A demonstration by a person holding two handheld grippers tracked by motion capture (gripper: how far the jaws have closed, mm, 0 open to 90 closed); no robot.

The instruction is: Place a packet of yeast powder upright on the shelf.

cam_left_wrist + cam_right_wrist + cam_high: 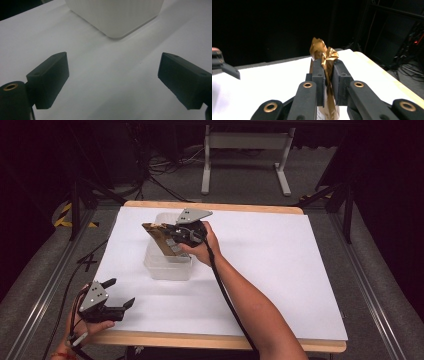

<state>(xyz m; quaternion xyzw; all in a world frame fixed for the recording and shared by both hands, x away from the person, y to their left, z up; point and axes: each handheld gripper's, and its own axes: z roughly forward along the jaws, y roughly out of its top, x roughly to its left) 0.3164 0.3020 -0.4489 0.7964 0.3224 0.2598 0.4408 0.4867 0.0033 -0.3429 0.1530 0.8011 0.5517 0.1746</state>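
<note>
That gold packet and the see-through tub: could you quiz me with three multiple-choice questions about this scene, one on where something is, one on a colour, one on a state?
1. Where is the gold packet?
A. Held above the clear tub
B. Flat on the white table cover
C. On the floor

2. What colour is the table's cover?
A. Green
B. White
C. Red

3. How do the left gripper jaws stand?
A. Clamped on the tub
B. Clamped on the packet
C. Wide apart, with nothing between them

Answers:
1 A: in the high view the right gripper pinches the packet over the tub.
2 B: the sheet is plainly white.
3 C: the left gripper view shows both jaws spread over bare cover, the tub beyond them.
</note>
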